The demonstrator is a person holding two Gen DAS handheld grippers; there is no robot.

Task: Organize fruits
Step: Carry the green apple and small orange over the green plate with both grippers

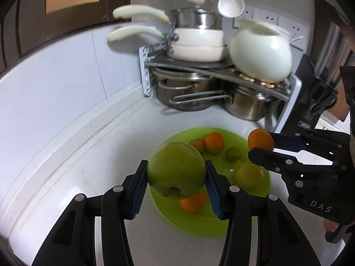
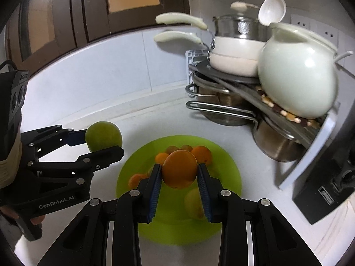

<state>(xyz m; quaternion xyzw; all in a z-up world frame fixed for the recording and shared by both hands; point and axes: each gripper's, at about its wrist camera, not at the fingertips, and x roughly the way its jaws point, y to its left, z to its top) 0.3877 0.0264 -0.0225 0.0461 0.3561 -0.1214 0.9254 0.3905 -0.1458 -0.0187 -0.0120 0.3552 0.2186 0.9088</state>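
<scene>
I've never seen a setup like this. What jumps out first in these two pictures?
Two black grippers each hold a fruit above a bright green plate on a white counter: the left gripper clamps a big green fruit, the right gripper an orange. More small fruits lie on the plate, and pots crowd a corner rack behind.

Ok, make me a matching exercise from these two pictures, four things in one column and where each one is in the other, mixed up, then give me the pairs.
Things:
1. green apple
2. orange
3. white spoon
4. white jug

Places:
A. hanging against the wall above the pots
B. held between the fingers of the left gripper
C. standing on the top shelf of the corner rack
D. held between the fingers of the right gripper, above the green plate

Pairs: 1-B, 2-D, 3-A, 4-C
</scene>
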